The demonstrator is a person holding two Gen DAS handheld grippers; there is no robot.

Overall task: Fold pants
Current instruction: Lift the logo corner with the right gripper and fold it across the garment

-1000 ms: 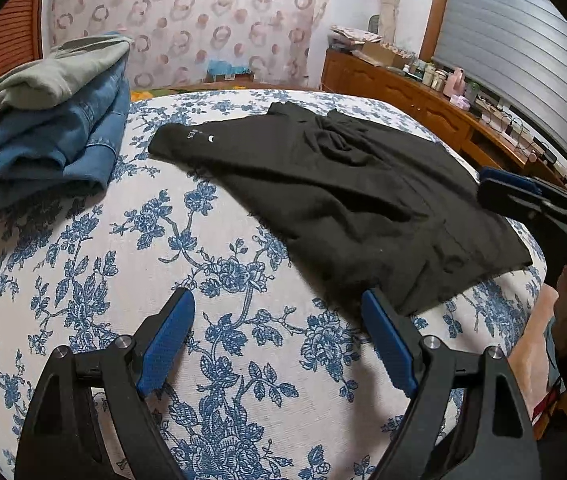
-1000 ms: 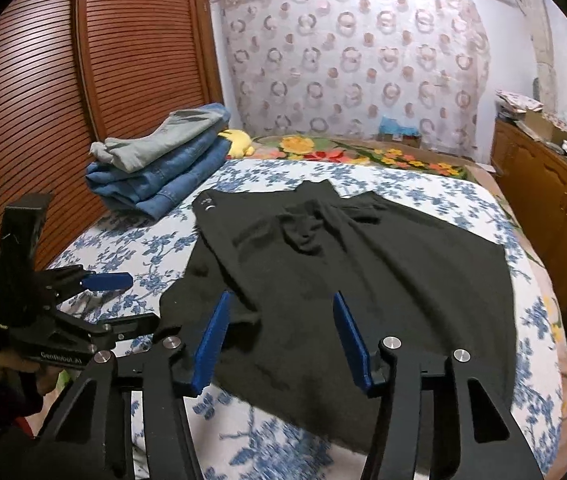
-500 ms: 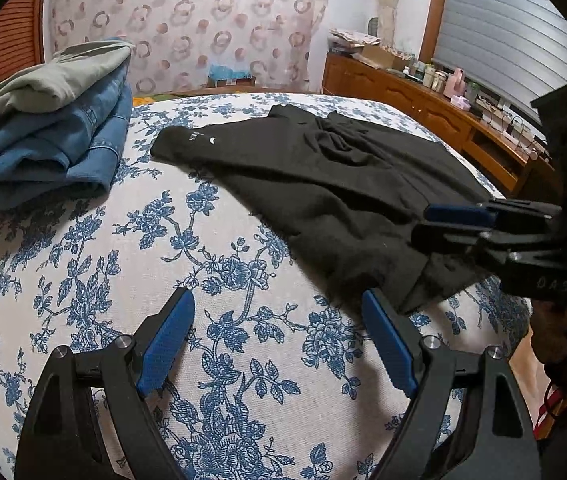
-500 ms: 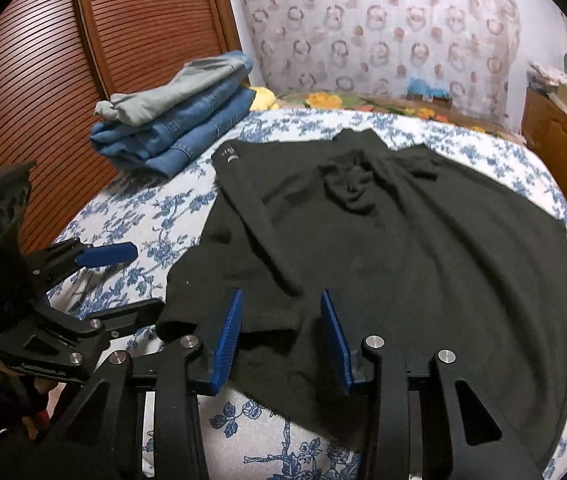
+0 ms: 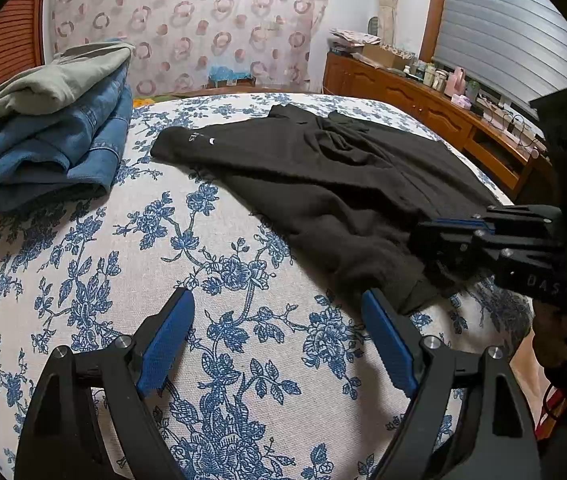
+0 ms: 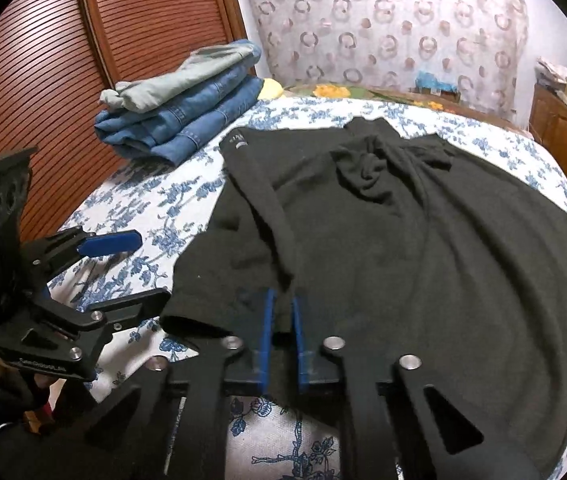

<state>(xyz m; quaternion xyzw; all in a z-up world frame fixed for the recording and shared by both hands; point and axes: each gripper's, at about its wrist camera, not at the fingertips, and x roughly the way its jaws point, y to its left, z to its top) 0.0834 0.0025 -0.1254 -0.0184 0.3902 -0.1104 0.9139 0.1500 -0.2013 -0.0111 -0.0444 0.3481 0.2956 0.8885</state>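
A: How are the pants (image 6: pixel 403 240) looking?

B: Black, soft, and lying spread and rumpled on the bed (image 5: pixel 131 264) with its blue floral cover. One narrow strip is running from a small white mark at the far end down toward the near edge, and there is a bunched knot of cloth near the far middle.

A: And the right tongs (image 6: pixel 281 316)?

B: Its blue pads are sitting nearly together, pinching a fold of the black cloth at the near edge of the pants. In the left wrist view the right tongs (image 5: pixel 439 236) are showing from the side, pressed into the same hem.

A: The left tongs (image 5: pixel 279 312)?

B: Spread wide, holding nothing, hovering over bare bedcover just beside the near corner of the pants. From the other camera they (image 6: pixel 135 264) are sitting to the left of the cloth, apart from it.

A: Anything hard to make out?

B: The white mark is too small to read. The black cloth is swallowing its own seams, so I cannot tell legs from waistband. The right tongs' frame is covering the hem below the pinch. A pile of folded jeans (image 6: pixel 179 120) is lying well apart by the wardrobe
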